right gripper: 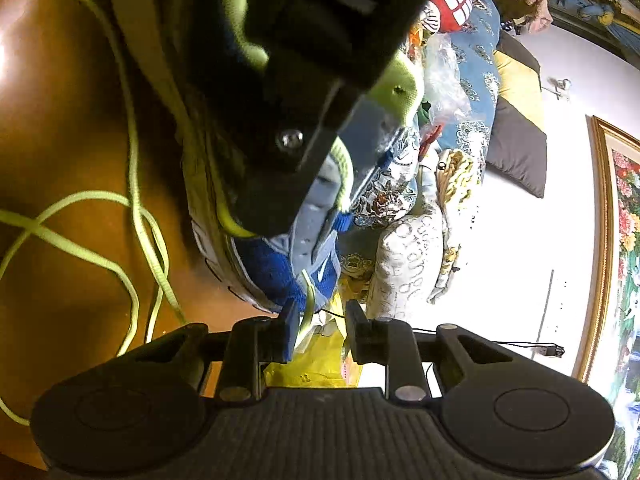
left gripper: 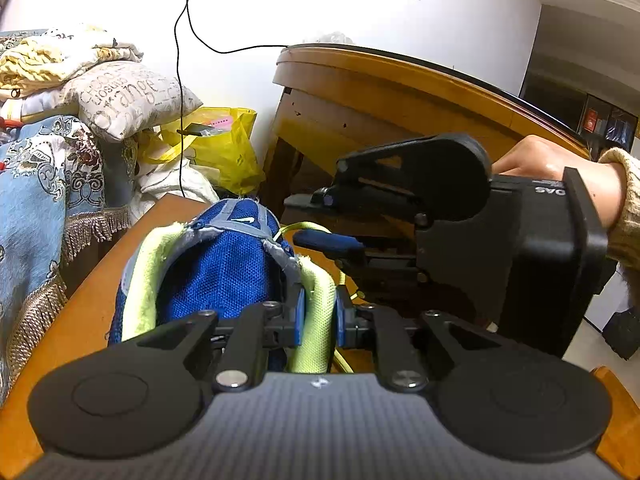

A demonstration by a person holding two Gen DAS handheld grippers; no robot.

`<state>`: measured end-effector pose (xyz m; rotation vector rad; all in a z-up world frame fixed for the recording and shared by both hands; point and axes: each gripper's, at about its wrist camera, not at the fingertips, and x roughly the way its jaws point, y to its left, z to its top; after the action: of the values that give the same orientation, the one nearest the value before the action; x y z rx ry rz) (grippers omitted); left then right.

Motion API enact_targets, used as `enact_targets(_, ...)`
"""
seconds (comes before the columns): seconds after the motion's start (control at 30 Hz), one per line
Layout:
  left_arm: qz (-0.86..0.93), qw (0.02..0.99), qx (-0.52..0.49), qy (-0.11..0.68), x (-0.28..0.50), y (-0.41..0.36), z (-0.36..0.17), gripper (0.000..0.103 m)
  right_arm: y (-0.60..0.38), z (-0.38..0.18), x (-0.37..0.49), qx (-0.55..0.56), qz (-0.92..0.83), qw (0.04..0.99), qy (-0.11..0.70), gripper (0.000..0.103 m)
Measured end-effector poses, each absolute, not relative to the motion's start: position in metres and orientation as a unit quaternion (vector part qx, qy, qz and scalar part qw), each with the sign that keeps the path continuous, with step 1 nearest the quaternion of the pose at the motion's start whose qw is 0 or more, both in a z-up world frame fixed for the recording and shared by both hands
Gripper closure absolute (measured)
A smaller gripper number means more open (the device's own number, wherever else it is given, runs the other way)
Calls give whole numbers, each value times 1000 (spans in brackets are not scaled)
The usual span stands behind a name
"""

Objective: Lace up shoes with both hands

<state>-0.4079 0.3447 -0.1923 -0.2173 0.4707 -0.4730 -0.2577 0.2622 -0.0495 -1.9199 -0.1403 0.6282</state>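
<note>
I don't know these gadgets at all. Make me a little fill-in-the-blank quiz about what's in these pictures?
1. The shoe is mostly ____ mesh.
2. The left gripper is clamped on the shoe's pale green ____.
3. The loose lace lying on the wooden table is coloured ____.
4. The plastic bag behind the shoe is ____.

Missing words: blue; collar lining; light green; yellow

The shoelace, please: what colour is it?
The shoelace is pale yellow-green, clearest in the right wrist view.
</note>
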Motion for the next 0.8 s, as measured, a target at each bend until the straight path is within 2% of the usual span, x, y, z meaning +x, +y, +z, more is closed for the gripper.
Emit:
enact_targets(0.03, -232, 939, -107, 231, -408, 345, -192, 86, 264, -54, -259, -806, 264, 527, -55, 84)
enact_targets(0.07, -232, 939, -107, 232, -407, 345, -192, 86, 267, -56, -260, -808, 265, 524, -51, 95)
enact_targets(0.1, -232, 939, -107, 232, -407, 345, -192, 86, 269, -63, -261, -809, 265, 522, -48, 101)
enact_targets(0.2, -233, 939, -105, 232, -407, 344, -192, 86, 272, -77, -262, -812, 265, 518, -39, 101)
enact_targets(0.8, -248, 933, -101, 240, -401, 346, -190, 86, 299, 2, -243, -816, 320, 480, -28, 101)
